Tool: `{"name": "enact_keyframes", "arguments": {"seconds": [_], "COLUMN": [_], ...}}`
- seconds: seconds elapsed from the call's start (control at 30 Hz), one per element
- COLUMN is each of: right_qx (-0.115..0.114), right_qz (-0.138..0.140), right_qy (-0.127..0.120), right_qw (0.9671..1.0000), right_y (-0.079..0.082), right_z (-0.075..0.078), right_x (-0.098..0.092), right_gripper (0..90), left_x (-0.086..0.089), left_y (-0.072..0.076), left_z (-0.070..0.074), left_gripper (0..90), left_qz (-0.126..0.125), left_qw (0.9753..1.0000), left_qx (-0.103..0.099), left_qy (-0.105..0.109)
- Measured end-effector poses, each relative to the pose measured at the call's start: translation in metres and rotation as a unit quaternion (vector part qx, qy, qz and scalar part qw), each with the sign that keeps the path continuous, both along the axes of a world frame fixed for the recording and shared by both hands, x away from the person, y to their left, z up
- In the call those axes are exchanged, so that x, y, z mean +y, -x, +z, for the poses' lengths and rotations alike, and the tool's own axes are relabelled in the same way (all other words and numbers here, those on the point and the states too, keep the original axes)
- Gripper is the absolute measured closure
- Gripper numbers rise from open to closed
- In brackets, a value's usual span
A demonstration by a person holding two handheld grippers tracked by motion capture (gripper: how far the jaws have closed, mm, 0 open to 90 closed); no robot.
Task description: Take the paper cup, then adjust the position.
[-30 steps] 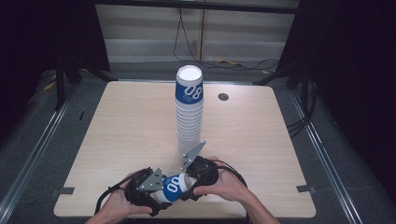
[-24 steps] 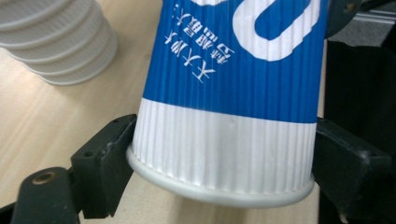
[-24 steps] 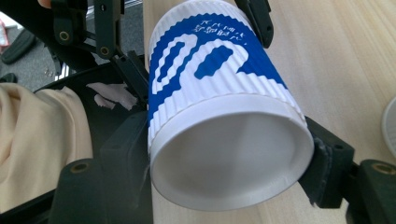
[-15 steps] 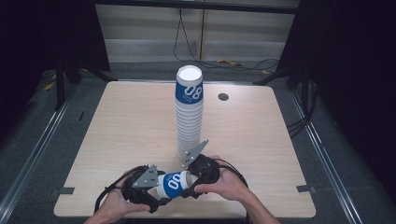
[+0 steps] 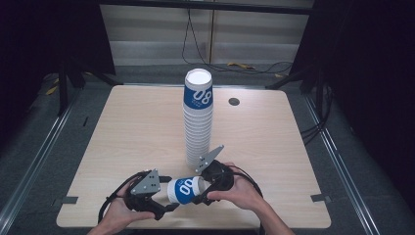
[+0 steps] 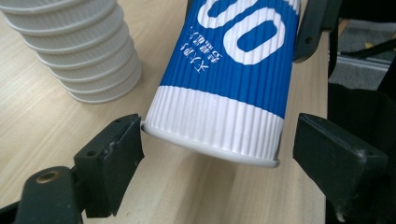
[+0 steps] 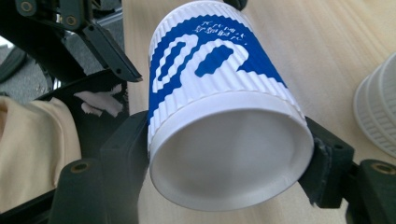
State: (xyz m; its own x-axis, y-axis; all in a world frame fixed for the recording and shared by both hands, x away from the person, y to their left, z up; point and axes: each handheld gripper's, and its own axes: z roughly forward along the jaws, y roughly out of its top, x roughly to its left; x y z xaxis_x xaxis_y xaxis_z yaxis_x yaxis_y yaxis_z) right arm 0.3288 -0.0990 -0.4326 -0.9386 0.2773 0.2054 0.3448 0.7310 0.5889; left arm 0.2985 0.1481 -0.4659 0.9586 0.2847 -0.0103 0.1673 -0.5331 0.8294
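Handover step, single blue-and-white paper cup (image 5: 185,190) lying sideways between both grippers, low over the near edge of the surface (image 5: 127,132), just in front of the tall cup stack (image 5: 198,122). Right gripper (image 7: 229,154) clamped on the cup's base end. Left gripper (image 6: 210,154) spread around the rim end, one jaw touching, not clamped. Next, likely: left closes on rim, then right lets go.
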Motion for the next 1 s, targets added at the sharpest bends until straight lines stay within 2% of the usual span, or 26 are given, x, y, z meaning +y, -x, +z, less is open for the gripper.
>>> {"name": "enact_keyframes", "arguments": {"seconds": [0.17,0.23,0.3,0.47,0.67,0.83,1.0], "right_qx": [0.003,0.007,0.004,0.000,-0.005,-0.006,-0.005], "right_qz": [-0.018,-0.029,-0.037,-0.051,-0.076,-0.095,-0.091], "right_qy": [-0.014,-0.026,-0.037,-0.062,-0.095,-0.132,-0.158], "right_qw": [0.9997,0.9992,0.9986,0.9968,0.9926,0.9867,0.9832], "right_y": [-0.003,-0.002,0.000,0.006,0.011,0.013,0.016], "right_z": [-0.005,-0.007,-0.008,-0.010,-0.016,-0.019,-0.021], "right_x": [-0.005,-0.009,-0.012,-0.018,-0.025,-0.032,-0.032], "right_gripper": [27.9,27.8,27.8,27.9,27.9,27.9,27.8], "left_x": [0.009,0.013,0.015,0.018,0.021,0.022,0.022], "left_y": [-0.005,-0.005,-0.005,-0.005,-0.007,-0.005,-0.003], "left_z": [0.004,0.006,0.007,0.010,0.011,0.013,0.017], "left_gripper": [15.8,15.8,15.8,15.6,15.6,15.7,15.6], "left_qz": [0.017,0.029,0.031,0.039,0.042,0.045,0.044], "left_qw": [0.9991,0.9979,0.9968,0.9939,0.9914,0.9895,0.9884], "left_qx": [0.006,0.003,0.007,0.013,0.022,0.020,0.020], "left_qy": [0.038,0.057,0.074,0.102,0.122,0.136,0.143]}}
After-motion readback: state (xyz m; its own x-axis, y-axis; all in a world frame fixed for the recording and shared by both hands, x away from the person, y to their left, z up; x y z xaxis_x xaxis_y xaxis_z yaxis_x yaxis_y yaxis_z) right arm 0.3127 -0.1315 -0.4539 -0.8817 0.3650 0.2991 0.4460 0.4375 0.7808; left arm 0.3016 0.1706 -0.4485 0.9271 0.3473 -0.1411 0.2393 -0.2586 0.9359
